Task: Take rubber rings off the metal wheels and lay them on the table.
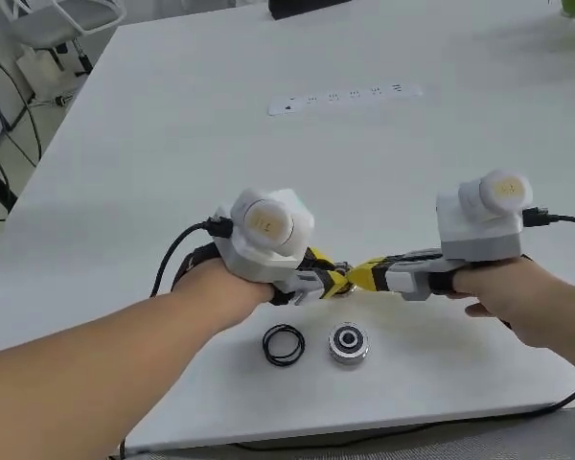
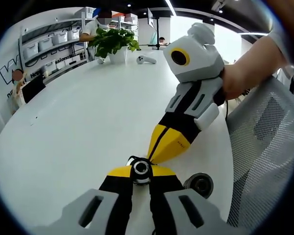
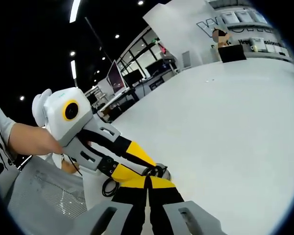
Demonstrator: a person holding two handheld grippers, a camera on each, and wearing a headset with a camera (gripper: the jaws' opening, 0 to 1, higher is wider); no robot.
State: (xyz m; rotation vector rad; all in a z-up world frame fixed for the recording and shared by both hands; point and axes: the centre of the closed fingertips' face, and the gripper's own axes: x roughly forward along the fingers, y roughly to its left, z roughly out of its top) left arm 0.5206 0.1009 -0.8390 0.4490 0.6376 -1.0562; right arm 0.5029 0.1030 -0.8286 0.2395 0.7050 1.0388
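Observation:
My left gripper [image 1: 331,281] [image 2: 140,172] is shut on a small metal wheel [image 2: 140,168], held just above the white table [image 1: 268,144]. The right gripper [image 1: 360,276] [image 3: 148,179] meets it tip to tip. Its jaws are pressed together on the wheel's black rubber ring [image 3: 159,171]. The right gripper [image 2: 152,155] comes in from the upper right of the left gripper view. A second metal wheel [image 1: 348,343] [image 2: 201,184] lies flat on the table below the grippers. Loose black rubber rings [image 1: 284,345] [image 3: 108,188] lie beside it, to its left.
A white power strip [image 1: 350,96] lies further back on the table. The table's near edge, with a black cable [image 1: 517,412] along it, runs close under the wheels. A mesh chair [image 2: 264,147] stands by that edge. A potted plant [image 2: 112,41] and a white controller [image 2: 146,59] sit at the far end.

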